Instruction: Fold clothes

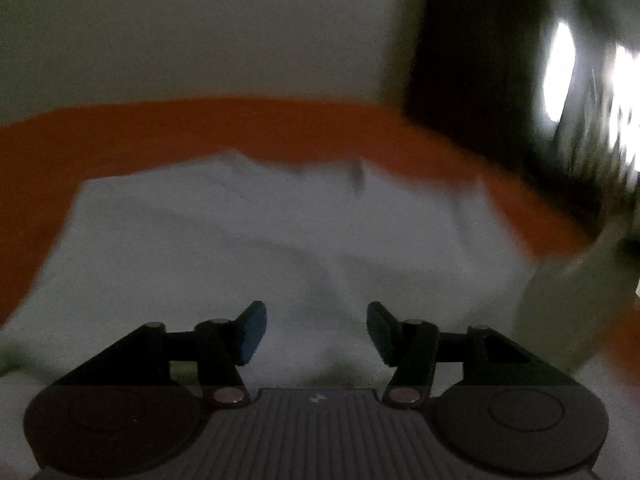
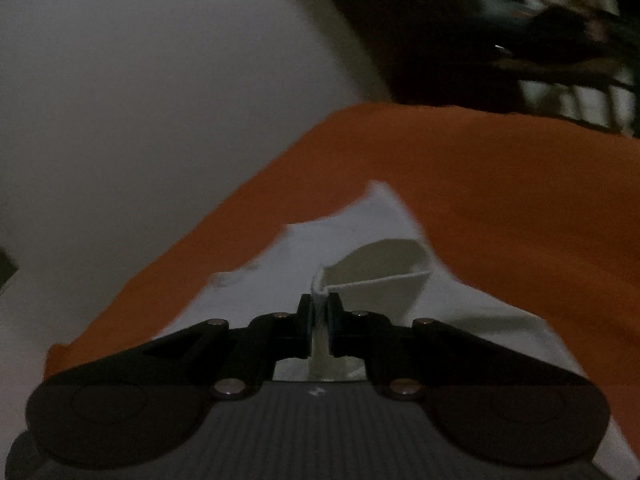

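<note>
Dim home room (likely): orange bedcover point(image 2: 500, 200), bare wall point(image 1: 200, 32), bright window point(image 1: 560, 76).

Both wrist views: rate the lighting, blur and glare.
Left wrist view: dim, white garment and orange surface motion-smeared, blown-out glare upper right, open left claw sharp. Right wrist view: equally dim, background streaked, right claw shut on a crisp fabric edge.

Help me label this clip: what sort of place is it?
Probably a dim room at home, though I can't be sure: a white garment lies on an orange cloth, with a plain pale wall behind and a bright window nearby.
</note>
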Available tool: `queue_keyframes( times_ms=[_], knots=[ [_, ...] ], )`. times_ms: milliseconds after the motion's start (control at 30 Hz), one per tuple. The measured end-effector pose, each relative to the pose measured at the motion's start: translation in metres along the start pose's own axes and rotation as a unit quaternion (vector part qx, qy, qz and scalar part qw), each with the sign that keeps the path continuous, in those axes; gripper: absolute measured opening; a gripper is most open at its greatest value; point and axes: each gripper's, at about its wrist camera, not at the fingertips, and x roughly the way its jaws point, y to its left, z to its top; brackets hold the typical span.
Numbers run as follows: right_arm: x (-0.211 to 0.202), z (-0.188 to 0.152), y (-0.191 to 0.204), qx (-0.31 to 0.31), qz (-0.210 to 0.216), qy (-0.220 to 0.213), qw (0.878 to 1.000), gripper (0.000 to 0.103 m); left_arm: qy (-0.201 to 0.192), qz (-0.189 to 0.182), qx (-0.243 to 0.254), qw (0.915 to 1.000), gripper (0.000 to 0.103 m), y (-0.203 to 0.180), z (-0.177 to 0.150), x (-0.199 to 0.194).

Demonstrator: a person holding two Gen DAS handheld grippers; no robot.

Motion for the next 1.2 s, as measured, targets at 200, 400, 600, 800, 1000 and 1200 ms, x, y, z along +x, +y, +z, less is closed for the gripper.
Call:
queue_keyframes(
  times_ms=[200, 400, 600, 800, 1000, 1200],
  knots=[
    [0.056, -0.019, 0.102, -0.142, 0.089, 0.036, 0.985, 0.008, -0.028, 0.067, -0.076, 0.9944, 0.062, 0.113, 0.016, -0.11],
    [0.149, -0.1, 0.161, -0.248, 0.039, 0.18, 0.951, 0.029, -0.004, 0.078, -0.083, 0.9935, 0.06, 0.139, 0.006, -0.127],
    [0.06, -0.116, 0.144, -0.242, 0.112, 0.111, 0.958, 0.072, 0.018, 0.085, -0.088, 0.9924, 0.06, 0.161, -0.004, -0.14],
    [0.026, -0.179, 0.176, -0.431, 0.135, 0.105, 0.886, 0.048, 0.039, 0.091, -0.094, 0.9906, 0.06, 0.181, -0.013, -0.152],
    [0.027, -0.237, 0.217, -0.525, 0.169, 0.122, 0.825, 0.046, 0.053, 0.093, -0.107, 0.9884, 0.061, 0.185, -0.022, -0.154],
    [0.046, -0.269, 0.222, -0.598, 0.168, 0.106, 0.776, 0.054, 0.062, 0.09, -0.112, 0.9877, 0.063, 0.185, -0.027, -0.157]
  ],
)
